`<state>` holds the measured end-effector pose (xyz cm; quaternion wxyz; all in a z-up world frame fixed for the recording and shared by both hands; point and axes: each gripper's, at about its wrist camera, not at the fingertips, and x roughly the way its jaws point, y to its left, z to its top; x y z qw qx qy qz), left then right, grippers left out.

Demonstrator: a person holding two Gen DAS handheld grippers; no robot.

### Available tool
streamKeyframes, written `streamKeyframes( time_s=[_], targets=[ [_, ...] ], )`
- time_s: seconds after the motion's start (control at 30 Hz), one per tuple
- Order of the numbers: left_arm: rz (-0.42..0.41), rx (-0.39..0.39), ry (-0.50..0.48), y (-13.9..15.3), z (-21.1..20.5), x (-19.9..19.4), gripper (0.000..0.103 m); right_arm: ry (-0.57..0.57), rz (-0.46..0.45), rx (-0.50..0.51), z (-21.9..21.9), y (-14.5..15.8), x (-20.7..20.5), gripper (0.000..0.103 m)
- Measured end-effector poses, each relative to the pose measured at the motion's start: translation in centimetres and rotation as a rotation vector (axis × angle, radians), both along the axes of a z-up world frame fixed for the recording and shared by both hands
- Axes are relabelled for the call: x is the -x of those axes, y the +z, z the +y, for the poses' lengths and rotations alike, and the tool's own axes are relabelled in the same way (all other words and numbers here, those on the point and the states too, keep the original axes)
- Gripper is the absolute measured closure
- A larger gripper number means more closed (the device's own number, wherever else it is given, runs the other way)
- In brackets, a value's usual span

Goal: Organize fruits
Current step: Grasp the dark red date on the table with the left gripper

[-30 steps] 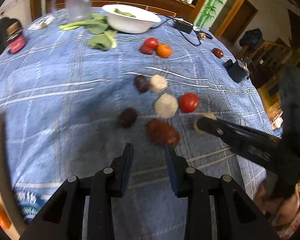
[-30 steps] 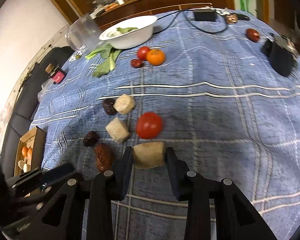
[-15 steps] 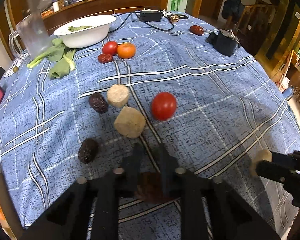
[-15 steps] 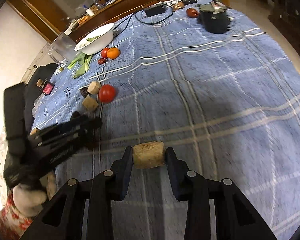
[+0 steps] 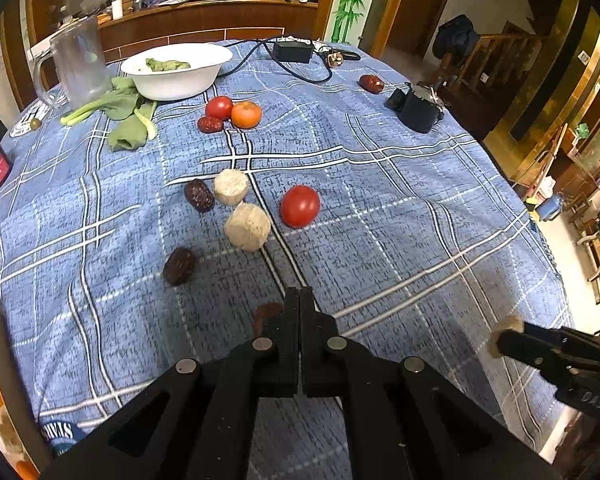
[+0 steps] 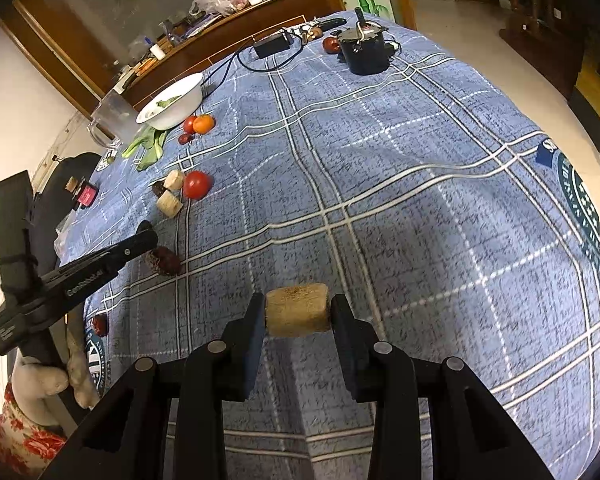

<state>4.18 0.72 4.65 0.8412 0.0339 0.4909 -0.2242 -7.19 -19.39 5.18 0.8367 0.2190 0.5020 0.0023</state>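
The right claw [image 6: 298,312] grips a tan fruit chunk [image 6: 298,310] above the blue checked bench [image 6: 420,200], probably to carry it away for sorting. The left claw [image 5: 299,304] is fully closed with nothing between its fingers (a dark date [image 5: 266,314] lies just beside its tip, apparently missed). Farther off wait two tan chunks [image 5: 247,226], a tomato [image 5: 300,205] and more dates [image 5: 179,266].

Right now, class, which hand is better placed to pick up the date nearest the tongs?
Left. The left tongs are shut on nothing, tips right beside that date; the right tongs grip a tan chunk, farther away.
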Motion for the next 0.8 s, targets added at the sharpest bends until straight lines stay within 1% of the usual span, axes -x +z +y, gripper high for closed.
streamKeyframes(
  time_s=[0.07,0.23,0.33,0.43,0.53,0.6,0.63,0.67,0.7,0.73,0.77,0.8],
  targets=[
    [0.001,0.009,0.012,0.1,0.7,0.5,0.103,0.007,0.006,-0.015,0.6,-0.3,0.1,0.067],
    [0.04,0.041,0.077,0.2,3.4,1.5,0.103,0.006,0.008,-0.078,1.1,-0.9,0.4,0.067],
    [0.046,0.045,0.108,0.1,4.8,2.1,0.103,0.006,0.016,-0.097,1.2,-1.5,0.0,0.068],
    [0.058,0.055,0.124,-0.3,5.4,2.1,0.103,0.007,0.037,-0.124,1.1,-2.1,-0.4,0.068],
    [0.065,0.065,0.112,-0.6,4.9,1.8,0.103,0.021,0.041,-0.12,1.2,-2.1,-0.6,0.068],
    [0.068,0.067,0.095,-0.9,3.8,1.2,0.097,0.032,0.042,-0.117,1.2,-2.1,-0.7,0.068],
    [0.068,0.075,0.087,-0.9,3.4,0.9,0.087,0.035,0.043,-0.116,1.2,-2.1,-0.7,0.068],
    [0.063,0.084,0.077,-1.0,2.7,0.7,0.07,0.039,0.044,-0.115,1.1,-2.1,-0.7,0.068],
    [0.055,0.084,0.071,-1.0,2.0,0.5,0.061,0.043,0.044,-0.114,1.1,-2.1,-0.7,0.068],
    [0.044,0.078,0.067,-1.1,1.4,0.3,0.046,0.047,0.044,-0.113,1.1,-2.2,-0.7,0.067],
    [0.034,0.066,0.065,-1.3,0.7,0.1,0.043,0.051,0.044,-0.112,1.1,-2.2,-0.7,0.068],
    [0.034,0.053,0.06,-1.6,0.1,-0.1,0.043,0.056,0.045,-0.11,1.0,-2.2,-0.7,0.068]
  ],
)
